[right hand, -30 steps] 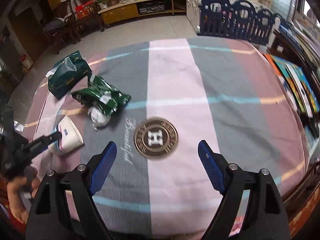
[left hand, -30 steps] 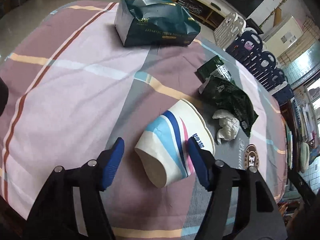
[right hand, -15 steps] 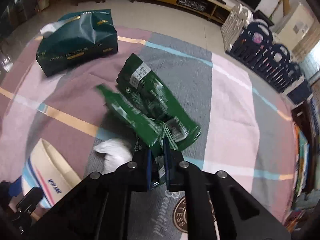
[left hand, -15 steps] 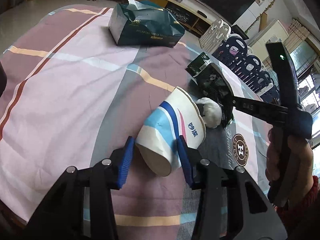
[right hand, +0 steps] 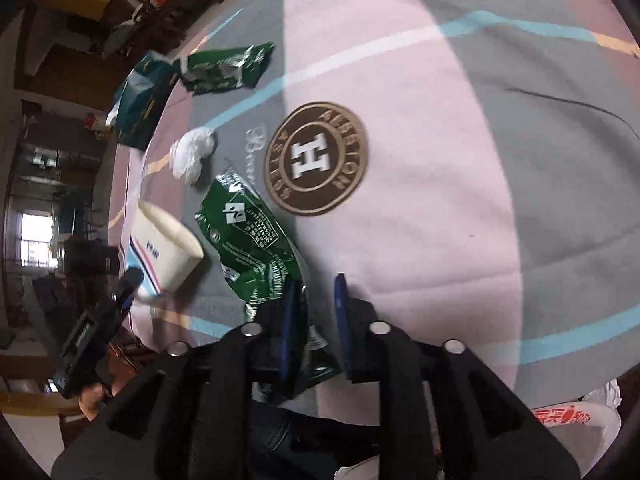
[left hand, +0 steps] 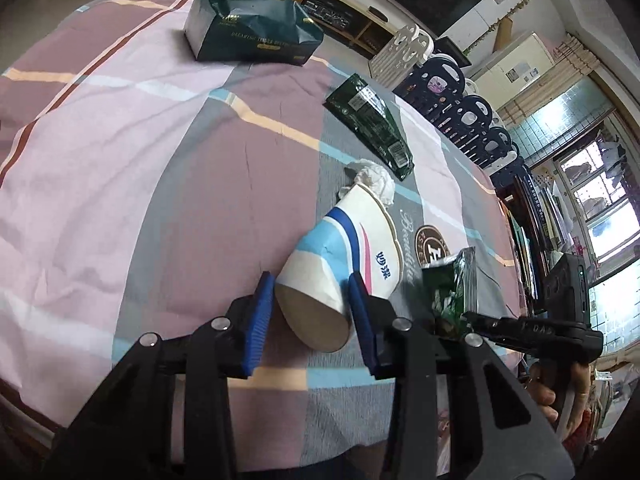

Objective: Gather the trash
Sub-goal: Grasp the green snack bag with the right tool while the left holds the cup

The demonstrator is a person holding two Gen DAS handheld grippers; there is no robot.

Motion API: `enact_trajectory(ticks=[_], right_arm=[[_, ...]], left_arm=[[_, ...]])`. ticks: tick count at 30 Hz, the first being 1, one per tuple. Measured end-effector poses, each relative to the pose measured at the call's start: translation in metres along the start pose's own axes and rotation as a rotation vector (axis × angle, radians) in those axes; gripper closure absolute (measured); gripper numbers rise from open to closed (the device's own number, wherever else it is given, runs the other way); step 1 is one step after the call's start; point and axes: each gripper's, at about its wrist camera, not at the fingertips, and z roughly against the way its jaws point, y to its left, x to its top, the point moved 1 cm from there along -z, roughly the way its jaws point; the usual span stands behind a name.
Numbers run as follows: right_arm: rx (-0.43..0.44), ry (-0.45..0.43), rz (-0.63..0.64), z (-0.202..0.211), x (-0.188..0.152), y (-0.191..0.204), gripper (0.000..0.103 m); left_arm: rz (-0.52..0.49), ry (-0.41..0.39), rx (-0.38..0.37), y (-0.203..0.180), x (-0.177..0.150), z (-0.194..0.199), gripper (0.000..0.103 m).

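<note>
My left gripper (left hand: 312, 312) is shut on a paper cup (left hand: 344, 264) with blue and pink stripes, lying on its side, mouth pointing away; the cup also shows in the right wrist view (right hand: 164, 248). My right gripper (right hand: 314, 312) holds a green wrapper (right hand: 252, 240) between its blue pads; the jaws stand slightly apart with the wrapper hanging against the left pad. That wrapper shows in the left wrist view (left hand: 452, 288) just right of the cup. A crumpled white tissue (left hand: 372, 178) and a second green wrapper (left hand: 372, 120) lie beyond the cup.
A dark green tissue pack (left hand: 252, 36) lies at the table's far side. The tablecloth (right hand: 440, 160) is pink and grey plaid with a round brown logo (right hand: 316, 158). Chairs and a blue playpen fence (left hand: 460, 96) stand beyond the table.
My right gripper pulled one green wrapper away from the pile toward the near edge, beside the cup. My left gripper closed on the cup and holds it.
</note>
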Motion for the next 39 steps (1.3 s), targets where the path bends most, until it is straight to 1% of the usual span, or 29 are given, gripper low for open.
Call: enact_trajectory(ticks=[1, 3, 4, 5, 7, 9, 10, 12, 13, 14, 15, 17, 18, 19, 20, 21, 22, 24, 27, 31, 33, 35, 36, 37, 39], right_arm=[[-0.005, -0.030, -0.026, 0.008, -0.005, -0.005, 0.055], [-0.022, -0.140, -0.080, 0.026, -0.010, -0.015, 0.041], [-0.043, -0.196, -0.088, 0.036, -0.015, -0.015, 0.041], [-0.072, -0.246, -0.070, 0.044, -0.023, -0.009, 0.041], [-0.094, -0.285, 0.015, 0.049, -0.031, 0.012, 0.040], [-0.165, -0.316, 0.130, 0.047, -0.044, 0.042, 0.037], [-0.199, -0.325, 0.174, 0.044, -0.047, 0.053, 0.034], [-0.296, -0.311, 0.271, 0.029, -0.051, 0.071, 0.032], [-0.343, -0.293, 0.290, 0.017, -0.051, 0.078, 0.032], [-0.366, -0.272, 0.301, 0.012, -0.050, 0.072, 0.032], [-0.382, -0.251, 0.307, 0.009, -0.048, 0.067, 0.032], [-0.412, -0.210, 0.293, -0.008, -0.048, 0.062, 0.032], [-0.411, -0.192, 0.280, -0.013, -0.048, 0.059, 0.034], [-0.406, -0.186, 0.272, -0.015, -0.051, 0.056, 0.037], [-0.397, -0.182, 0.264, -0.016, -0.052, 0.054, 0.039], [-0.392, -0.181, 0.258, -0.016, -0.053, 0.051, 0.047], [-0.393, -0.179, 0.254, -0.016, -0.054, 0.050, 0.058], [-0.379, -0.164, 0.237, -0.016, -0.055, 0.043, 0.069], [-0.350, -0.164, 0.215, -0.010, -0.055, 0.039, 0.074], [-0.369, -0.176, 0.233, -0.004, -0.056, 0.040, 0.074], [-0.417, -0.191, 0.255, -0.003, -0.056, 0.042, 0.072], [-0.438, -0.216, 0.257, -0.001, -0.057, 0.042, 0.061], [-0.431, -0.223, 0.251, 0.001, -0.057, 0.042, 0.052], [-0.426, -0.228, 0.245, 0.002, -0.057, 0.041, 0.046], [-0.440, -0.234, 0.241, 0.003, -0.057, 0.042, 0.045]], left_arm=[[0.007, 0.015, 0.007, 0.001, -0.005, 0.000, 0.064], [0.017, 0.038, 0.013, 0.003, -0.013, 0.000, 0.064], [0.018, 0.042, 0.017, 0.003, -0.015, 0.001, 0.064], [0.016, 0.045, 0.022, 0.003, -0.015, 0.001, 0.064], [0.012, 0.047, 0.039, 0.002, -0.015, 0.004, 0.064], [0.011, 0.042, 0.055, 0.001, -0.014, 0.005, 0.063], [0.011, 0.040, 0.061, 0.001, -0.013, 0.006, 0.063], [0.013, 0.031, 0.078, -0.001, -0.012, 0.009, 0.063], [0.003, 0.023, 0.086, -0.003, -0.012, 0.011, 0.056], [-0.010, 0.016, 0.089, -0.006, -0.011, 0.013, 0.051], [-0.028, 0.005, 0.090, -0.008, -0.012, 0.016, 0.042], [-0.054, -0.006, 0.091, -0.013, -0.011, 0.019, 0.035], [-0.066, -0.006, 0.094, -0.014, -0.011, 0.019, 0.029], [-0.075, -0.001, 0.099, -0.015, -0.010, 0.018, 0.025], [-0.084, 0.005, 0.106, -0.016, -0.009, 0.015, 0.023], [-0.093, 0.011, 0.119, -0.016, -0.008, 0.011, 0.021], [-0.100, 0.016, 0.134, -0.015, -0.007, 0.006, 0.021], [-0.116, 0.036, 0.162, -0.015, -0.004, -0.006, 0.020], [-0.142, 0.114, 0.177, -0.015, -0.003, -0.022, 0.019], [-0.232, 0.129, 0.188, -0.025, -0.005, -0.024, 0.017], [-0.271, 0.140, 0.197, -0.031, -0.006, -0.026, 0.015], [-0.314, 0.145, 0.226, -0.037, -0.008, -0.030, 0.014], [-0.326, 0.147, 0.238, -0.038, -0.008, -0.033, 0.014], [-0.335, 0.155, 0.247, -0.039, -0.009, -0.036, 0.014], [-0.341, 0.166, 0.250, -0.041, -0.009, -0.039, 0.015]])
